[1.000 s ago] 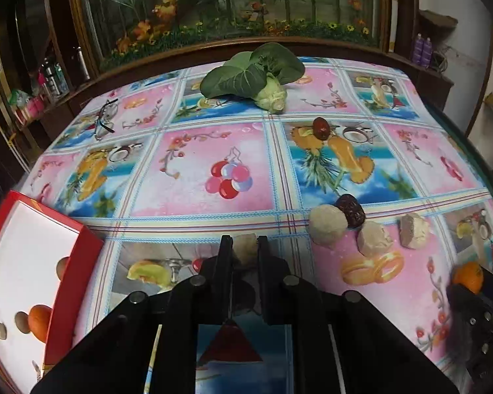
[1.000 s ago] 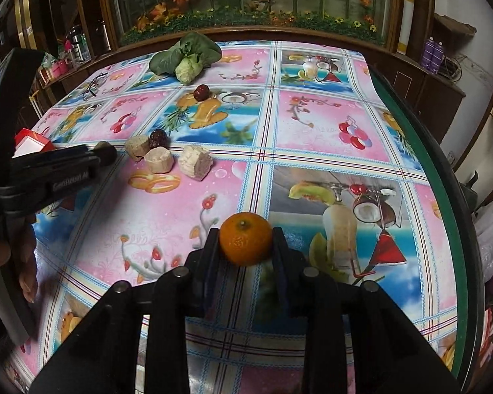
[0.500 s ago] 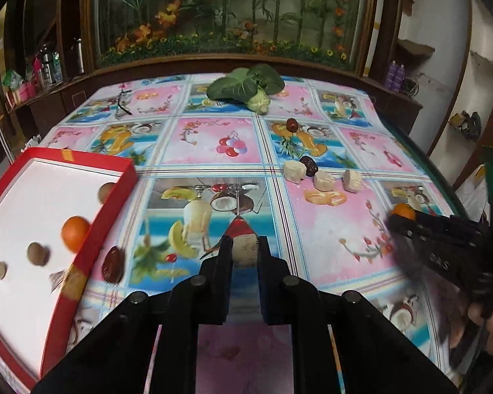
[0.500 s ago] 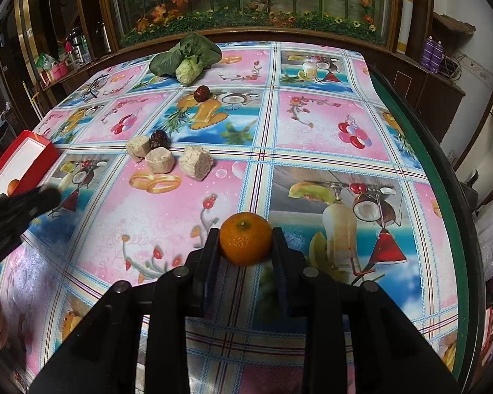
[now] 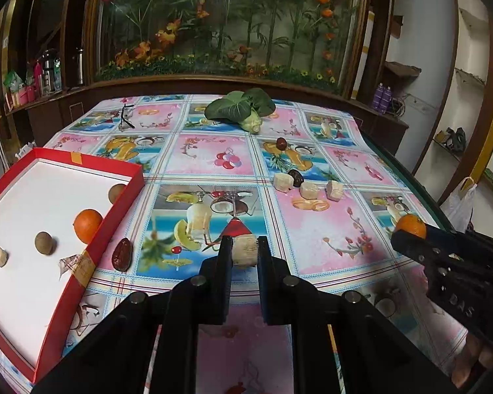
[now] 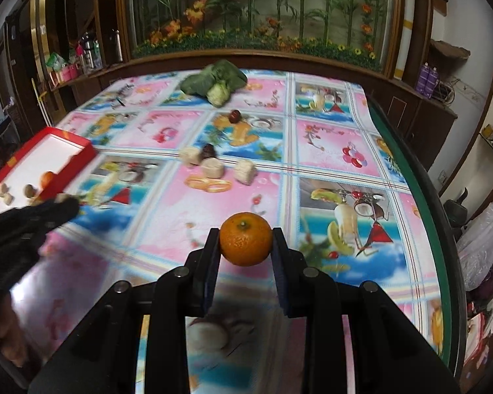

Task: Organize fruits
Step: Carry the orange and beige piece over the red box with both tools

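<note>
My left gripper [image 5: 243, 254] is shut on a pale beige fruit chunk [image 5: 245, 253] and holds it above the tablecloth, right of the red tray [image 5: 125, 210]. The tray holds an orange [image 5: 87, 225], brown round fruits [image 5: 45, 243] and beige pieces. My right gripper [image 6: 246, 244] is shut on an orange mandarin [image 6: 246, 239] above the table; it also shows in the left wrist view [image 5: 410, 229]. A dark red date [image 5: 121, 255] lies beside the tray. Beige chunks [image 5: 309, 189] and a dark date [image 5: 295, 177] lie mid-table. The left gripper shows blurred in the right wrist view [image 6: 62, 203].
A leafy green vegetable [image 5: 243, 109] and another date [image 5: 281, 143] lie at the far side. Glasses [image 5: 126, 118] lie far left. The table's right edge [image 6: 424, 197] has a green rim. A wooden cabinet with flowers stands behind.
My left gripper has pulled back and up with the chunk, so the tray came into view at the left. My right gripper has lifted with the mandarin still in it.
</note>
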Tool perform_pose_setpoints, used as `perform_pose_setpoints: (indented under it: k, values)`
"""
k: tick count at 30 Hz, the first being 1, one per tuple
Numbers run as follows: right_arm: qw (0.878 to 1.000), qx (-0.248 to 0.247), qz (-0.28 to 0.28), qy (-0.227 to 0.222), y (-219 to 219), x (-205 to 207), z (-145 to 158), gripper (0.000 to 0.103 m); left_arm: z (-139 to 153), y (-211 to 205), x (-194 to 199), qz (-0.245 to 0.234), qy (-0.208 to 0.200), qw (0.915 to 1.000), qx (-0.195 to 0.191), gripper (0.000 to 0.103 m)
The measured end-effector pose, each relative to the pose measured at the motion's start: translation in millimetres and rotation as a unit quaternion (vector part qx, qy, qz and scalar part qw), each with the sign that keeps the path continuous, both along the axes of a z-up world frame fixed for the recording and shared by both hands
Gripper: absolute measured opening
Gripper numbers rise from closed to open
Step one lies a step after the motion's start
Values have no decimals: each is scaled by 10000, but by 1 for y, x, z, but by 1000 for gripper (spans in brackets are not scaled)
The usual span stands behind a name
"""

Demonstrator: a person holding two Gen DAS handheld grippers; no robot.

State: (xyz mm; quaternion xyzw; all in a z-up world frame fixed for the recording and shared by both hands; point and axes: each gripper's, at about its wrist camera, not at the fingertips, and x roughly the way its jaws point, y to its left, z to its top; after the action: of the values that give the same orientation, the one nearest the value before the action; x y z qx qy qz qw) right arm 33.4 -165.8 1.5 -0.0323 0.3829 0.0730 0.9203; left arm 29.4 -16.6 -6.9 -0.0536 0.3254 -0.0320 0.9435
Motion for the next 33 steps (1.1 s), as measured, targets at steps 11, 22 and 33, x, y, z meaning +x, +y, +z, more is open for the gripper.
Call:
perform_pose_setpoints:
  k: [11,22,33]
  values:
    - [9986,166,-42,-506,41,-17,-4,32,-1,8,-5,174,-99,9998,8,12]
    - [9988,88,244,-416,59,-21,-7,32,-3,11,-5,269,-54,9996,18,12]
    - [9986,104,313,-419,65,-26,-5,32,-4,16,-7,392,-75,9992,-16,12]
